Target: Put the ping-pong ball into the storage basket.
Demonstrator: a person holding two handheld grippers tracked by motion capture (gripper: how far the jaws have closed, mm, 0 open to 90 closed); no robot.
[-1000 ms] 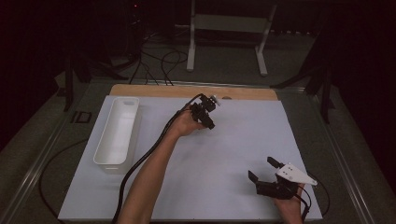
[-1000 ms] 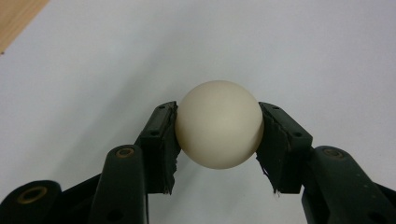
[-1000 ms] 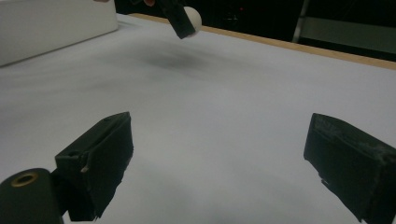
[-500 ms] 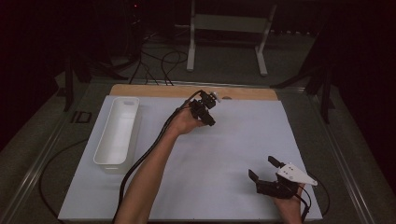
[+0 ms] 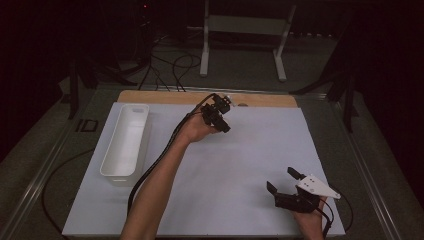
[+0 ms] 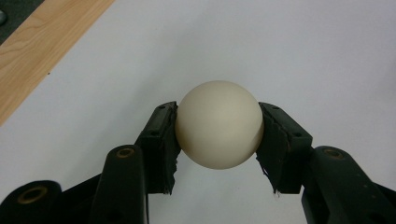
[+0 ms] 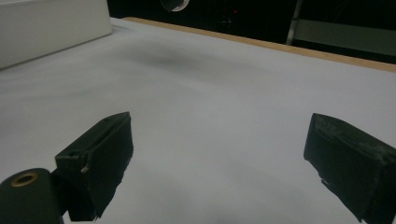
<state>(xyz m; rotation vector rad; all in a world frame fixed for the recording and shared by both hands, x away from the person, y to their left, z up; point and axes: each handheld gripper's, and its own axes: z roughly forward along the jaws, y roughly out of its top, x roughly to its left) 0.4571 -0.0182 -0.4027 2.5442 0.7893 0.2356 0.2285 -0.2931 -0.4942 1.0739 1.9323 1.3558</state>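
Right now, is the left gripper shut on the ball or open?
Shut on it: the left gripper's pads press both sides of the cream ball.

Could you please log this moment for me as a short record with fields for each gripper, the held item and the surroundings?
left gripper: shut on the ball, raised over the far middle of the sheet
ball: cream, smooth, pressed between both pads
right gripper: open, nothing between its jaws, near the sheet's near right corner
white tray: long, at the sheet's left edge
white sheet: covers the table
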